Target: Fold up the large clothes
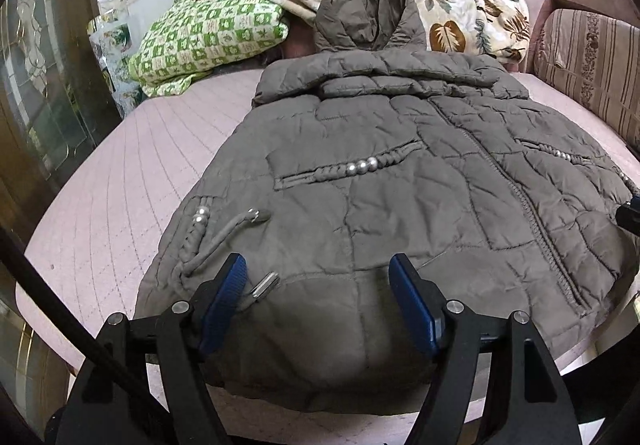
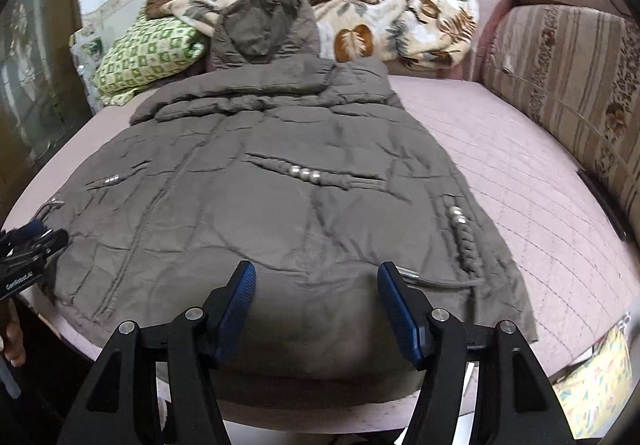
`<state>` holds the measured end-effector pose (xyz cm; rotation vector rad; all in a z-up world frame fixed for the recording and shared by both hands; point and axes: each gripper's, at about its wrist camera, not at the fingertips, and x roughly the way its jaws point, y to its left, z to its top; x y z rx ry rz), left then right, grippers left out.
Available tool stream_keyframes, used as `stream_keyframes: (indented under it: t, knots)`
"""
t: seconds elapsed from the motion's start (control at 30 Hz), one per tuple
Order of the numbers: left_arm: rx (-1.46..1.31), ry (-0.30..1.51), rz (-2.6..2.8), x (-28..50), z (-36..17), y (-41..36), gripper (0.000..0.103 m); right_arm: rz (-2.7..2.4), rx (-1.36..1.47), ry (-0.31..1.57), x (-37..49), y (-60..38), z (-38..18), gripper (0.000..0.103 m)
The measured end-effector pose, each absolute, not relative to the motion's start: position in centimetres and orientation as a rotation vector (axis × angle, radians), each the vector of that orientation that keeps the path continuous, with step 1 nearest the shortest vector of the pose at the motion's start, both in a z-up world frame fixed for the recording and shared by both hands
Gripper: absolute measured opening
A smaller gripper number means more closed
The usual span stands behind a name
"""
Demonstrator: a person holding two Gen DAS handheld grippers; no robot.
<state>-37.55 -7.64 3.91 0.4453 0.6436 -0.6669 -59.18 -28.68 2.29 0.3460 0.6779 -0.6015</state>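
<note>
Both my grippers are spread wide open, gripping nothing. My left gripper (image 1: 318,271) hangs over the hem near the jacket's left edge, right gripper (image 2: 316,279) over the hem toward its right edge. The grey-brown puffer jacket (image 1: 400,173) lies flat, front up, zipped, on the pink bed (image 1: 120,173), hood (image 2: 260,25) propped against a leaf-print blanket (image 2: 400,21) and a green checkered blanket (image 1: 208,33) behind it.

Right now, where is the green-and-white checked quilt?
In both wrist views the green-and-white checked quilt lies folded at the far left of the pink bed, left of the grey puffer jacket's hood, under the leaf-print blanket.
</note>
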Motion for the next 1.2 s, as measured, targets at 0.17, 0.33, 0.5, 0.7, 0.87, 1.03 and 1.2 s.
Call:
stream_keyframes:
  t: [0.17, 0.33, 0.5, 0.7, 0.87, 1.03, 1.2]
  knots:
    - [0.450, 0.634, -0.694, -38.5, 4.3, -9.0, 0.076, -0.538, 0.292, 0.668, -57.6, -26.9, 2.7, 0.068]
    - [0.521, 0.602, -0.720, -40.1, 3.8, -10.8, 0.076, -0.466, 0.252, 0.685, -55.5, -25.1, 2.6, 0.070]
    - [0.599, 0.563, -0.723, -41.2, 3.0, -11.6, 0.076, -0.423, 0.235, 0.715, -53.9, -24.2, 2.0, 0.071]
    - [0.609, 0.584, -0.715, -40.9, 2.5, -11.8, 0.079, -0.418, 0.249, 0.746, -52.9, -24.1, 1.4, 0.078]
    - [0.597, 0.605, -0.715, -40.5, 2.4, -11.7, 0.081, -0.413, 0.257, 0.759, -52.8, -24.4, 1.1, 0.083]
    - [0.590, 0.611, -0.713, -40.3, 2.4, -11.6, 0.081, -0.421, 0.250, 0.726, -53.0, -24.2, 1.5, 0.083]
    - [0.580, 0.625, -0.710, -40.2, 2.3, -11.6, 0.081, -0.445, 0.241, 0.680, -53.5, -24.5, 2.3, 0.083]
